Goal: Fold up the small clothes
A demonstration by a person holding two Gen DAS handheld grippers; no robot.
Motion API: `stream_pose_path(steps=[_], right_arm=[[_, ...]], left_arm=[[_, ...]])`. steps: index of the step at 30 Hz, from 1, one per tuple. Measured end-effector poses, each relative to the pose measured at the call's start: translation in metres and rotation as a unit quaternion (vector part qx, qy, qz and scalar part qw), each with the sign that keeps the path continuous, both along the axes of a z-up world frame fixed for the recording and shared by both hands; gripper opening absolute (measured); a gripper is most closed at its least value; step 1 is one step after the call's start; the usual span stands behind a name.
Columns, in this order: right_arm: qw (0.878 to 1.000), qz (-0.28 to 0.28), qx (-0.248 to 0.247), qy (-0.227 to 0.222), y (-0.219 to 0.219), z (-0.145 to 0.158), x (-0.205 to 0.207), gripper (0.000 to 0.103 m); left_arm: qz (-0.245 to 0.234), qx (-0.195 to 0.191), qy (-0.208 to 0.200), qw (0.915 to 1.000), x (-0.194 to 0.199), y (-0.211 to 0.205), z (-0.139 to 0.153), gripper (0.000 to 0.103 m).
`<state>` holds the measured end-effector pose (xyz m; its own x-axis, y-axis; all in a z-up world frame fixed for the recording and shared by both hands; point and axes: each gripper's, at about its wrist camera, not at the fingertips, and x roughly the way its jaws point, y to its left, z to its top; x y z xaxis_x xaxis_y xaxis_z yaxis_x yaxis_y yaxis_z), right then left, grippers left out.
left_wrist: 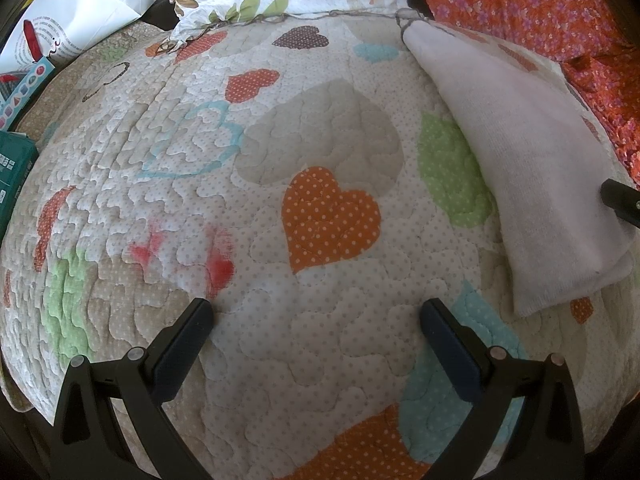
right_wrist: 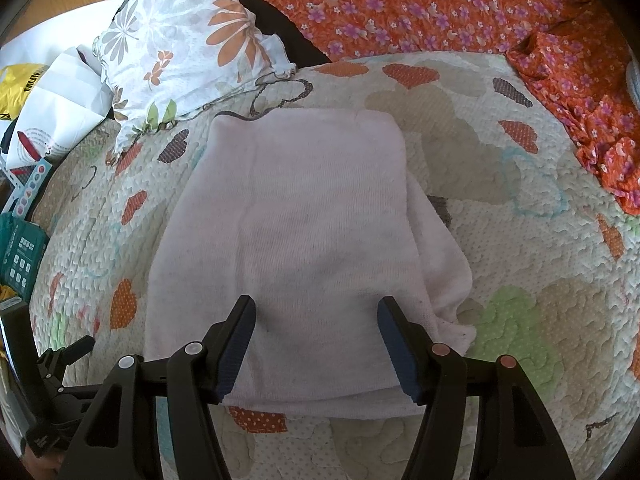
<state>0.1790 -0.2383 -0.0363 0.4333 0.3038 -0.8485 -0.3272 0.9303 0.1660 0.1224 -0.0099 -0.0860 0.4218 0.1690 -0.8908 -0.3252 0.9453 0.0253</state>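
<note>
A pale pink knitted garment (right_wrist: 304,232) lies folded flat on the heart-patterned quilt (right_wrist: 520,264). My right gripper (right_wrist: 316,312) is open, its fingers spread just above the garment's near part, holding nothing. In the left wrist view the same garment (left_wrist: 532,176) lies at the right. My left gripper (left_wrist: 316,316) is open and empty over bare quilt (left_wrist: 256,360), well left of the garment. The tip of the right gripper (left_wrist: 622,200) shows at the right edge there, over the garment.
A floral pillow (right_wrist: 180,52) lies at the back left. Orange flowered fabric (right_wrist: 460,8) covers the back and right. White paper bags (right_wrist: 56,104) and a green box (right_wrist: 20,252) sit at the left edge. The left gripper (right_wrist: 60,364) shows at the lower left.
</note>
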Motion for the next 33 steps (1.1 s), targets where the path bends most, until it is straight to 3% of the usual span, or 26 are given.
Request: stream_pose_path(steps=[33], right_arm=[[1.0, 0.0, 0.0, 0.002, 0.0005, -0.0013, -0.0001, 0.069]], left_arm=[[0.002, 0.001, -0.017, 0.9999, -0.0016, -0.0037, 0.0014, 0.103]])
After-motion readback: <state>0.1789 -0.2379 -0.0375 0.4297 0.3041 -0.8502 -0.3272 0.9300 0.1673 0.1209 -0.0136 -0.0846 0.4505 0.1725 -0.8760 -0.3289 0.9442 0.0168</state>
